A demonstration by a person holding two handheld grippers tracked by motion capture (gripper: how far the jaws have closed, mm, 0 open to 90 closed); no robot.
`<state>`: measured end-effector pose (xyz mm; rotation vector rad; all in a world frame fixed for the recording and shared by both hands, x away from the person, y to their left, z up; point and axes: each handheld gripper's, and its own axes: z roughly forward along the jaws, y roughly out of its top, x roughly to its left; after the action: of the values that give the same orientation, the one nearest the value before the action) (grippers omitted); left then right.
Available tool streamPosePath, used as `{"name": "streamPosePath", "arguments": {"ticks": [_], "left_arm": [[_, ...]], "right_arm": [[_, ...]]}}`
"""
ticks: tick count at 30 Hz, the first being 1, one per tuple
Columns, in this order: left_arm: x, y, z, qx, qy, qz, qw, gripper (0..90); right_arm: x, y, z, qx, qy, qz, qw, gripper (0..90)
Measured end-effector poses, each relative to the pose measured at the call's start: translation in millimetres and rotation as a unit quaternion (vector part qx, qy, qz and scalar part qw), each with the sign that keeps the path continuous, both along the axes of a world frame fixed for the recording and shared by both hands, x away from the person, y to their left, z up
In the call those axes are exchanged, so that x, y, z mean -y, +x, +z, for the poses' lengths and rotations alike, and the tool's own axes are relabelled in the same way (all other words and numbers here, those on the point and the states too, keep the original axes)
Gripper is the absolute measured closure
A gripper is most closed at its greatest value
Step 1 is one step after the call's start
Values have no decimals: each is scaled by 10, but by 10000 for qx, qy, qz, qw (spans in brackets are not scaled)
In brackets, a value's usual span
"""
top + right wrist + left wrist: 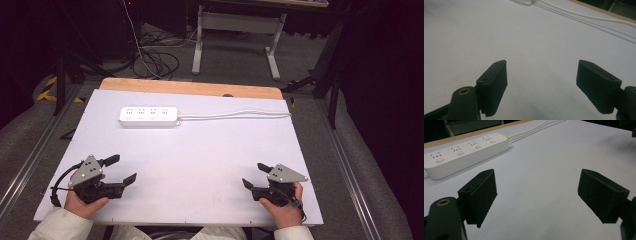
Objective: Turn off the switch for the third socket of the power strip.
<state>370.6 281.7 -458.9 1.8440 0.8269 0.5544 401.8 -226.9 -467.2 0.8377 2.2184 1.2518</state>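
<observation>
black two-jaw left gripper [122, 169], right gripper [254, 175], grey triangular top plates, brass screw inserts, black cables, white sleeves [57, 225]

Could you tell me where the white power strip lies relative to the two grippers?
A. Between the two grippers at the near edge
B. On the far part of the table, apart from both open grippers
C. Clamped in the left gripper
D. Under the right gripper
B: the power strip lies far up the table, while the left gripper and right gripper sit open near the person's edge, touching nothing.
</observation>
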Motion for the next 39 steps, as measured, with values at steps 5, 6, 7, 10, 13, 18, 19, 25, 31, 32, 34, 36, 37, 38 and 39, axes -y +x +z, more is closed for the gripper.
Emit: {"name": "streamPosePath", "arguments": {"ticks": [5, 6, 7, 10, 13, 18, 19, 25, 31, 32, 34, 36, 37, 38, 39], "left_arm": [[-3, 1, 7, -67, -49, -31, 10000, 156], [-5, 1, 10, -74, -41, -37, 10000, 156], [-2, -1, 11, -85, -59, -23, 9999, 156], [-4, 6, 15, -153, 53, -27, 9999, 161], [4, 22, 3, -270, 168, -19, 9995, 160], [6, 13, 16, -258, 159, -46, 9995, 161], [6, 12, 19, -268, 162, -43, 9995, 161], [30, 16, 63, -489, 155, -104, 9986, 162], [49, 21, 141, -479, 181, -158, 9986, 164], [53, 21, 152, -485, 186, -154, 9985, 169], [60, 20, 182, -464, 259, -130, 9985, 180], [73, 28, 213, -432, 335, -88, 9985, 191], [74, 37, 232, -427, 377, -73, 9983, 191], [79, 45, 249, -438, 388, -60, 9983, 195], [77, 53, 269, -468, 411, -66, 9980, 195]], "right_arm": [[6, -3, 5, -9, 11, -8, 10000, 262], [11, -5, 7, 0, 9, -29, 10000, 263], [15, -5, 6, -7, 40, -41, 10000, 264], [16, 0, 6, -7, 37, -40, 10000, 264], [11, -2, 6, -11, -1, -33, 10000, 264], [12, -2, 5, -12, 3, -43, 10000, 264], [12, -1, 3, -16, 9, -39, 10000, 264], [13, -2, 4, -8, -1, -59, 10000, 270], [5, 6, -4, -19, -18, -46, 10000, 271], [5, 7, -4, -18, -29, -49, 10000, 272], [6, 7, -4, -23, -38, -62, 10000, 273], [3, 8, -6, -46, -29, -78, 10000, 275], [3, 8, -6, -46, -29, -78, 10000, 275], [2, 9, -7, -57, -35, -103, 9999, 280], [2, 9, -7, -57, -35, -103, 9999, 280]]}}
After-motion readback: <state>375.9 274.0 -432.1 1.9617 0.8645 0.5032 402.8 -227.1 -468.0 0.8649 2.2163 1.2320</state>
